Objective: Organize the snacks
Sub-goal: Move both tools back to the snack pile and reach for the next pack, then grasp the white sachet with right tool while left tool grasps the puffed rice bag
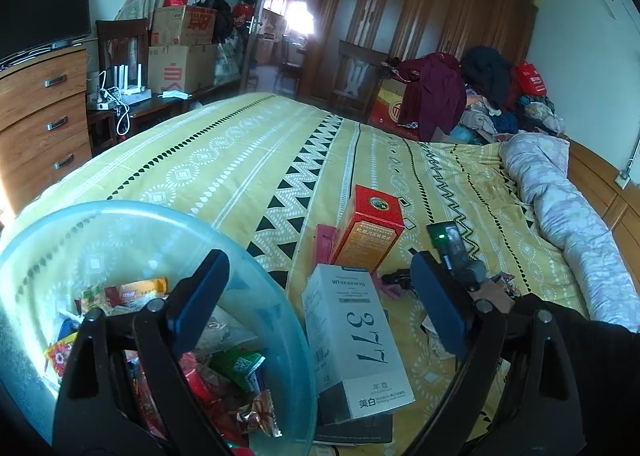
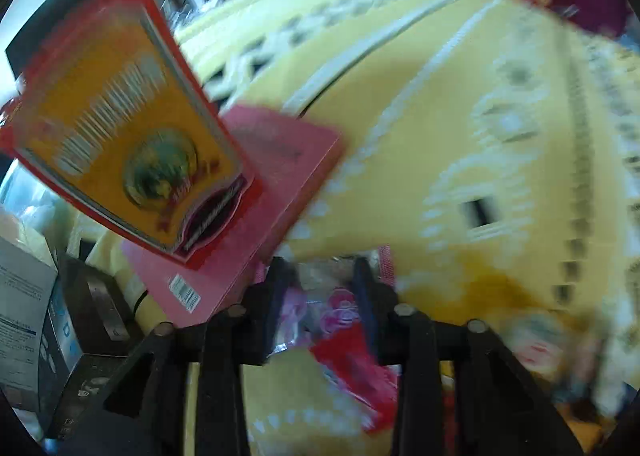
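Right gripper (image 2: 320,292) half-closed around a pink snack packet (image 2: 332,312) beside the orange box (image 2: 132,128); light, crinkly, pinch mid-body. Left gripper (image 1: 316,296) wide, empty.

white box (image 1: 356,340): says "Whitening" up top, big "377" down the side, "美白" at the bottom
red-orange box (image 1: 370,230): print's too small to read
pink box (image 2: 256,216): barcode only, digits blurred

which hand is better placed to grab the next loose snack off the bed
Right, probably. The right gripper already has a pink snack packet between its fingers on the bed, though blur hides whether it grips. The left gripper is wide open by the snack bowl.
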Action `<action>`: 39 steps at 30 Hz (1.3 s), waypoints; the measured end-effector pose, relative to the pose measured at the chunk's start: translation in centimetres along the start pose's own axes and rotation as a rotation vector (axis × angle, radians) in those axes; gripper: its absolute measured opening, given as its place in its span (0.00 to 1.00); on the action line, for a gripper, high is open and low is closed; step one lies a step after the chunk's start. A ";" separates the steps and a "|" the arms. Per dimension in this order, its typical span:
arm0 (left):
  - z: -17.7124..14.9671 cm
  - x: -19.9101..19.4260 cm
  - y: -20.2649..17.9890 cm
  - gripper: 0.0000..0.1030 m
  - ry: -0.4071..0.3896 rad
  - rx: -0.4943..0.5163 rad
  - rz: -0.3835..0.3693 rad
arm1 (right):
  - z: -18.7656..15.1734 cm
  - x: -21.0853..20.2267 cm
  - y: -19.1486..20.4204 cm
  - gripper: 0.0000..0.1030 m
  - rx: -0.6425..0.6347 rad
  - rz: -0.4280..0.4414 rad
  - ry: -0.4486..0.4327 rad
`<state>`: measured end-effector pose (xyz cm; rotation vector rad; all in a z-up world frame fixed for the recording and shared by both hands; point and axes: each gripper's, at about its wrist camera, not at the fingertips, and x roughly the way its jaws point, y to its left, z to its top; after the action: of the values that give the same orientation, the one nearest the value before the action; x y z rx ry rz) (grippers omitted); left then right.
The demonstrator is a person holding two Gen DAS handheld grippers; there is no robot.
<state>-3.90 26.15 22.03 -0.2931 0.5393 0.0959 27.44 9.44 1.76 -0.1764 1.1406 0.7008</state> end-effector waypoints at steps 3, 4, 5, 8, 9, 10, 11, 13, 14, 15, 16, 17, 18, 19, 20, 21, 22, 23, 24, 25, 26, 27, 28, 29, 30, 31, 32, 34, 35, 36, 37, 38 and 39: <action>-0.3 0.0 -0.4 0.90 0.016 -0.004 -0.024 | -0.7 0.1 0.3 0.50 -0.021 0.043 0.043; -0.5 -0.1 -0.6 0.90 0.017 -0.006 -0.032 | -1.2 -0.1 0.4 0.50 -0.017 0.078 0.073; -0.5 -0.3 -0.6 0.90 0.019 -0.010 -0.038 | -2.3 -0.6 0.9 0.50 -0.042 0.102 0.104; -0.8 -1.0 -1.1 0.90 0.023 -0.024 -0.071 | -7.0 -2.5 3.3 0.49 -0.155 0.121 0.185; -0.9 -1.2 -1.5 0.90 0.029 -0.027 -0.083 | -8.8 -3.3 3.9 0.49 -0.166 0.125 0.202; -1.1 -1.4 -1.8 0.90 0.033 -0.033 -0.102 | -10.2 -3.9 4.3 0.50 -0.169 0.123 0.211; -1.1 -1.4 -2.3 0.90 0.037 -0.038 -0.117 | -12.3 -4.9 4.6 0.50 -0.167 0.119 0.218; -1.5 -1.6 -3.5 0.91 0.055 -0.035 -0.156 | -15.5 -6.9 4.6 0.50 -0.150 0.108 0.216; -1.6 -1.7 -4.2 0.91 0.063 -0.027 -0.172 | -17.1 -7.8 4.4 0.50 -0.134 0.104 0.225; -1.9 -1.7 -4.9 0.91 0.073 -0.013 -0.191 | -18.6 -8.8 4.1 0.49 -0.121 0.092 0.225; -2.1 -1.8 -5.7 0.91 0.083 0.001 -0.209 | -19.7 -10.0 3.9 0.47 -0.113 0.068 0.205; -2.5 -1.9 -6.8 0.91 0.094 0.022 -0.228 | -20.7 -11.5 3.8 0.48 -0.104 0.042 0.169; -2.8 -2.0 -7.3 0.91 0.100 0.035 -0.240 | -21.7 -14.2 3.6 0.48 -0.081 0.016 0.092; -3.2 -2.0 -8.0 0.91 0.110 0.047 -0.252 | -22.4 -16.0 3.6 0.52 -0.057 0.008 0.034; -3.6 -1.8 -8.6 0.91 0.125 0.055 -0.262 | -23.4 -18.5 3.3 0.59 -0.015 0.009 -0.047; -3.9 -1.6 -9.2 0.91 0.139 0.061 -0.270 | -24.4 -20.3 3.2 0.60 0.020 -0.002 -0.103; -4.4 -1.3 -9.9 0.91 0.156 0.073 -0.280 | -25.0 -21.2 3.2 0.60 0.039 -0.016 -0.127; -4.8 -1.0 -10.4 0.91 0.170 0.085 -0.287 | -25.1 -21.7 3.5 0.60 0.056 -0.027 -0.131; -5.4 -0.6 -11.1 0.91 0.191 0.100 -0.294 | -25.8 -21.5 3.7 0.60 0.078 -0.041 -0.127; -5.9 -0.3 -11.7 0.91 0.213 0.110 -0.305 | -26.5 -20.9 4.3 0.60 0.092 -0.048 -0.116; -6.4 0.0 -12.1 0.91 0.230 0.120 -0.315 | -27.0 -19.8 4.6 0.60 0.099 -0.058 -0.098; -6.9 0.2 -12.7 0.91 0.247 0.133 -0.324 | -27.7 -18.6 4.8 0.60 0.108 -0.086 -0.072; -7.5 0.5 -13.4 0.91 0.266 0.151 -0.333 | -28.4 -18.0 5.1 0.60 0.116 -0.094 -0.062; -8.0 0.7 -14.0 0.91 0.282 0.166 -0.340 | -28.8 -17.2 5.1 0.61 0.133 -0.096 -0.058; -8.6 0.7 -14.4 0.91 0.296 0.176 -0.348 | -29.0 -16.8 5.1 0.62 0.150 -0.112 -0.073; -9.1 1.0 -14.8 0.91 0.315 0.183 -0.357 | -29.1 -16.5 4.7 0.63 0.167 -0.131 -0.090; -9.6 1.1 -15.2 0.91 0.332 0.187 -0.361 | -29.2 -16.4 4.0 0.63 0.196 -0.136 -0.103; -10.6 1.6 -15.8 0.91 0.366 0.200 -0.369 | -29.6 -16.3 2.9 0.63 0.253 -0.128 -0.138; -10.9 2.0 -16.1 0.91 0.384 0.202 -0.371 | -29.7 -16.2 2.4 0.63 0.274 -0.120 -0.148; -11.2 2.2 -16.3 0.91 0.397 0.202 -0.375 | -29.9 -16.1 2.0 0.63 0.283 -0.116 -0.147; -11.6 2.5 -16.6 0.91 0.410 0.202 -0.380 | -30.0 -15.9 1.7 0.63 0.290 -0.095 -0.149; -11.8 2.7 -16.9 0.91 0.419 0.204 -0.383 | -30.3 -15.7 1.5 0.61 0.297 -0.060 -0.152; -12.2 3.1 -17.1 0.91 0.431 0.209 -0.380 | -30.6 -15.5 1.4 0.58 0.297 -0.041 -0.153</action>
<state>-4.37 6.18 14.70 -0.2074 0.9039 -0.3989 -0.59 -10.33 2.54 0.1035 1.0769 0.4928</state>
